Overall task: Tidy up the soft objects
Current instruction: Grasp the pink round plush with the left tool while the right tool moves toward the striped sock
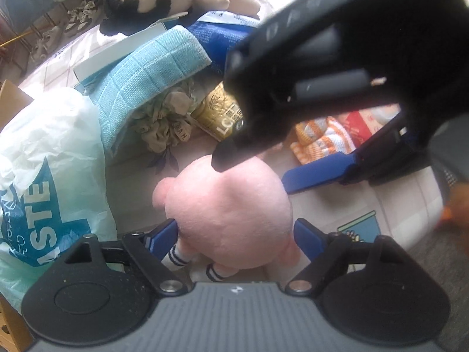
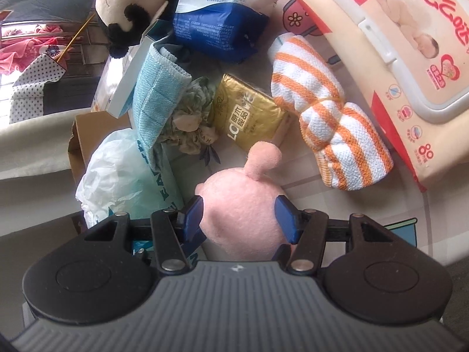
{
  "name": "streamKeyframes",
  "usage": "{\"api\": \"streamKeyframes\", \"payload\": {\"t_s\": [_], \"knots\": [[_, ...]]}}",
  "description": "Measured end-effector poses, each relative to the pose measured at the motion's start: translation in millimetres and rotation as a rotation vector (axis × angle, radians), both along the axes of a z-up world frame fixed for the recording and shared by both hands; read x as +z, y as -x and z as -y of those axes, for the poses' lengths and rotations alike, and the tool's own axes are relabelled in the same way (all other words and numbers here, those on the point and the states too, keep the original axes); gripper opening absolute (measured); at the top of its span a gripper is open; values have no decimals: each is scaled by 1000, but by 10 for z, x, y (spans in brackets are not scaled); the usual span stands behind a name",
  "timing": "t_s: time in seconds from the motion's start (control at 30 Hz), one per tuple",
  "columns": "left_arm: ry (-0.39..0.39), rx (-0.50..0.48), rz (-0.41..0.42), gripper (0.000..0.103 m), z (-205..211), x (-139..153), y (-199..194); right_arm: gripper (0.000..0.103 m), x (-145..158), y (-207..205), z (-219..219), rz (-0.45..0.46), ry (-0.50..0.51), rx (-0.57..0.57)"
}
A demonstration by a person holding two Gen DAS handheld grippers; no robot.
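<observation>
Pink plush (image 1: 231, 205) lies on worktop (image 1: 395, 205) amid clutter, near striped towel (image 2: 328, 117). Left claw (image 1: 236, 236) and right claw (image 2: 239, 220) both straddle it, pads touching flanks; firm pinch unconfirmed, likely two-claw lift.

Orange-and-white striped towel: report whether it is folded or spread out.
Folded. In the right wrist view the orange-and-white striped knitted towel lies on the patterned tablecloth as a thick rolled bundle, pinched at its middle, not laid flat.
</observation>
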State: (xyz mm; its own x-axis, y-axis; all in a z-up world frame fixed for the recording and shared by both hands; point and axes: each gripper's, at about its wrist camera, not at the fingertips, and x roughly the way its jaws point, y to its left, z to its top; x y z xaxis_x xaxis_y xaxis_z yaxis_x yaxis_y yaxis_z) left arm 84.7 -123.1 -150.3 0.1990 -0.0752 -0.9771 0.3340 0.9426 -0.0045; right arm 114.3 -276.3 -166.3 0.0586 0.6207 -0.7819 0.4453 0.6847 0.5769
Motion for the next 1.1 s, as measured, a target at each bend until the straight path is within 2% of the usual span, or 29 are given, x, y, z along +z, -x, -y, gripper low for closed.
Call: {"api": "streamKeyframes", "payload": {"t_s": [0.13,0.23,0.27,0.4,0.47,0.6,0.63,0.73,0.8,0.83,0.97,1.1], "knots": [[-49,-9,-4,89,16,-74,26,55,-2,7,4,-6,-68,18],[-51,-1,-6,89,-35,-146,-9,55,36,9,-17,17,-62,43],[-43,0,-6,88,-57,-152,-9,55,57,12,-7,32,-61,43],[20,43,-3,85,-180,-158,-70,66,70,26,41,62,-14,16],[53,55,-4,84,-251,-154,-80,71,-13,24,58,54,-8,-10],[99,51,-1,82,-312,-143,-76,72,-188,3,-9,31,-30,-21],[115,41,-5,82,-311,-140,-66,76,-217,2,-34,22,-26,-16],[137,17,3,82,-326,-124,-21,75,-250,45,-65,4,-21,7],[145,5,8,82,-333,-120,-1,65,-206,84,-70,-8,4,33],[158,2,8,83,-347,-110,9,63,-194,123,-55,-15,9,34],[196,-39,-12,85,-280,-57,92,60,-135,225,8,-85,50,-8],[194,-108,-37,85,-174,17,183,59,-119,381,148,-253,91,-122]]}}
